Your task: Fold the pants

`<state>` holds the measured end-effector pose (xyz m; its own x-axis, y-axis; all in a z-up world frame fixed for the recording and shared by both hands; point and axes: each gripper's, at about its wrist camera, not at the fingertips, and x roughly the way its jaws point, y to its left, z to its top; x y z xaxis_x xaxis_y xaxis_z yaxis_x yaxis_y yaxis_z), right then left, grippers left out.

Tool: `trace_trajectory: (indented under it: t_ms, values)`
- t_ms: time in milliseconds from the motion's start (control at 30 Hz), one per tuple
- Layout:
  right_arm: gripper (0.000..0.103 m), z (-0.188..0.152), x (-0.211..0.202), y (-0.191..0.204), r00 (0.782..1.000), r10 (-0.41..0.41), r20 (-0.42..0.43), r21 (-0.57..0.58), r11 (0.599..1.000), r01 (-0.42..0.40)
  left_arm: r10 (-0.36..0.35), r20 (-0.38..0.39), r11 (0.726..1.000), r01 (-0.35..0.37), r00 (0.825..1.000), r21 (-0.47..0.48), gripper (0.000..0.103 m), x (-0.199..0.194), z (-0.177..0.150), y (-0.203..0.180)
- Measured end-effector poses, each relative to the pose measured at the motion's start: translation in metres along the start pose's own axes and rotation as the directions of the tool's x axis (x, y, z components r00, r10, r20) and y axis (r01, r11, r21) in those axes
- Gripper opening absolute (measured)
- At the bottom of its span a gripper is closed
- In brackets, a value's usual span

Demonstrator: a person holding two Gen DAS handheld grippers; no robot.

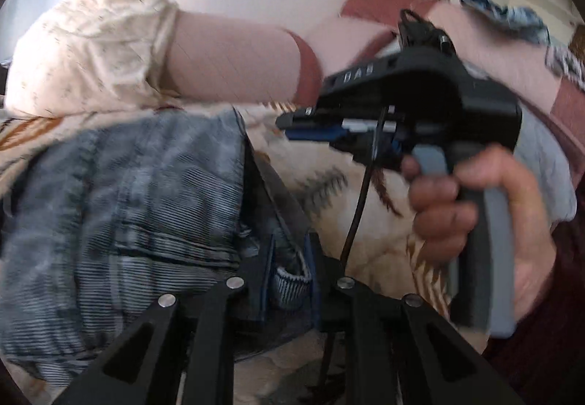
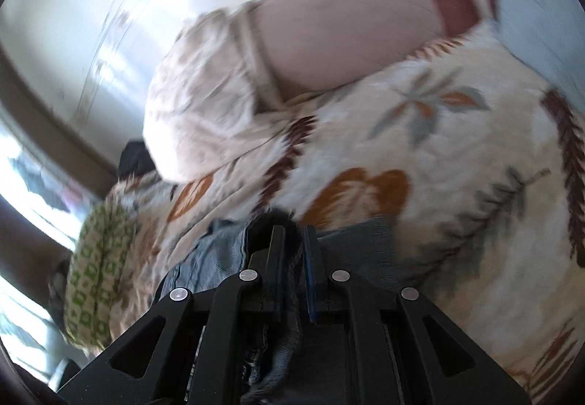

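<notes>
Left wrist view: the left gripper points down over the bed, its jaws nearly closed on a fold of the denim pants, which spread to the left below the camera. Beyond it the right gripper is seen side-on, tips aimed left, with a bare hand wrapped round its grey handle; a dark red sleeve is cut off at the frame edge. Motion blur smears everything. The pants lie on a cream leaf-print bedspread, with a cream pillow and a pink pillow behind.

Right wrist view: the right gripper's jaws are pressed tight on a frayed denim edge — cloth runs between the pads and back under the camera. The bedspread fills the right side; a green-patterned cushion sits at left, and bright window light washes out the far left.
</notes>
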<state>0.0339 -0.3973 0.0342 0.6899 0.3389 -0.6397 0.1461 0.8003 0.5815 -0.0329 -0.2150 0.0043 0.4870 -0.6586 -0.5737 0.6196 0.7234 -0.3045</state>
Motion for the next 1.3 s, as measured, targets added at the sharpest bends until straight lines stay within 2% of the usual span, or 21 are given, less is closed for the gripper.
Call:
trace_trajectory:
  t_ms: [100, 167, 200, 233, 267, 300, 333, 367, 433, 467, 533, 600, 633, 700, 800, 933, 967, 1000, 1033, 1133, 1300]
  values:
    - [0.012, 0.001, -0.005, -0.014, 1.000, 0.001, -0.021, 0.001, 1.000, -0.001, 0.007, -0.014, 0.998, -0.006, 1.000, 0.068, 0.018, -0.002, -0.007, -0.007]
    - [0.014, 0.002, -0.004, -0.014, 0.997, 0.055, -0.051, 0.032, 0.998, -0.053, 0.001, -0.011, 0.995, 0.000, 1.000, 0.096, 0.019, -0.014, -0.009, -0.008]
    - [0.022, 0.002, -0.002, -0.014, 0.993, 0.102, -0.061, 0.065, 0.993, -0.098, 0.002, -0.008, 0.993, -0.001, 1.000, 0.117, 0.020, -0.022, -0.010, -0.008]
    - [0.041, 0.002, -0.002, -0.012, 0.989, 0.135, -0.056, 0.082, 0.988, -0.130, -0.002, -0.005, 0.991, 0.003, 1.000, 0.132, 0.021, -0.033, -0.009, -0.008]
    - [0.051, 0.001, -0.003, -0.008, 0.986, 0.163, -0.033, 0.093, 0.983, -0.160, -0.014, 0.006, 0.989, 0.013, 1.000, 0.144, 0.022, -0.048, -0.010, -0.007]
    - [0.067, -0.001, -0.004, -0.005, 0.985, 0.171, -0.018, 0.094, 0.981, -0.168, -0.030, 0.027, 0.986, 0.026, 0.999, 0.166, 0.025, -0.067, -0.010, -0.008]
    - [0.070, -0.003, -0.004, 0.000, 0.984, 0.177, -0.011, 0.094, 0.980, -0.175, -0.035, 0.048, 0.982, 0.026, 0.998, 0.190, 0.033, -0.084, -0.009, -0.007]
    - [0.071, -0.004, -0.003, 0.003, 0.983, 0.184, -0.016, 0.095, 0.979, -0.182, -0.039, 0.073, 0.977, 0.023, 0.997, 0.211, 0.038, -0.101, -0.009, -0.006]
    - [0.073, -0.010, 0.003, 0.011, 0.985, 0.170, -0.036, 0.097, 0.981, -0.166, -0.050, 0.133, 0.971, 0.017, 0.990, 0.238, 0.054, -0.133, -0.007, 0.003]
    - [0.073, -0.011, 0.005, 0.012, 0.986, 0.163, -0.041, 0.096, 0.983, -0.159, -0.033, 0.167, 0.971, -0.009, 0.985, 0.241, 0.057, -0.146, -0.007, 0.010]
    - [0.074, -0.019, 0.013, 0.016, 0.988, 0.135, -0.073, 0.096, 0.987, -0.128, 0.040, 0.194, 0.975, -0.081, 0.980, 0.208, 0.063, -0.157, -0.003, 0.035]
    - [0.074, -0.028, 0.024, 0.017, 0.989, 0.112, -0.100, 0.100, 0.990, -0.102, 0.140, 0.189, 0.978, -0.165, 0.972, 0.127, 0.063, -0.152, 0.005, 0.072]
    - [0.074, -0.031, 0.029, 0.016, 0.988, 0.106, -0.109, 0.104, 0.990, -0.095, 0.167, 0.171, 0.980, -0.182, 0.971, 0.077, 0.063, -0.151, 0.006, 0.090]
    - [0.075, -0.039, 0.038, 0.015, 0.985, 0.103, -0.135, 0.124, 0.989, -0.086, 0.179, 0.118, 0.984, -0.177, 0.977, -0.032, 0.063, -0.139, 0.008, 0.129]
    - [0.075, -0.050, 0.041, 0.020, 0.982, 0.114, -0.150, 0.123, 0.988, -0.096, 0.090, 0.000, 0.984, -0.089, 0.996, -0.154, 0.063, -0.117, 0.004, 0.163]
    - [0.077, -0.065, 0.044, 0.032, 0.981, 0.092, -0.173, 0.093, 0.993, -0.077, 0.059, -0.018, 0.993, -0.061, 0.998, -0.104, 0.063, -0.102, 0.003, 0.151]
    - [0.077, -0.068, 0.045, 0.035, 0.980, 0.092, -0.177, 0.085, 0.993, -0.078, 0.029, -0.026, 0.995, -0.032, 0.999, -0.092, 0.063, -0.101, 0.004, 0.147]
    - [0.070, -0.070, 0.047, 0.039, 0.978, 0.092, -0.185, 0.069, 0.994, -0.081, 0.004, -0.041, 0.997, -0.008, 0.999, -0.078, 0.063, -0.096, 0.005, 0.142]
    - [0.050, -0.073, 0.048, 0.044, 0.977, 0.088, -0.195, 0.046, 0.996, -0.080, 0.009, -0.044, 0.998, -0.012, 0.999, -0.057, 0.063, -0.093, 0.003, 0.136]
    - [0.013, -0.079, 0.047, 0.058, 0.983, 0.009, -0.186, -0.032, 0.999, -0.015, 0.030, -0.043, 0.999, -0.031, 0.999, -0.011, 0.063, -0.087, 0.001, 0.128]
    - [0.009, -0.075, 0.027, 0.066, 0.995, -0.032, -0.098, -0.068, 0.997, 0.025, 0.007, -0.039, 0.998, -0.009, 0.999, -0.055, 0.063, -0.085, 0.010, 0.124]
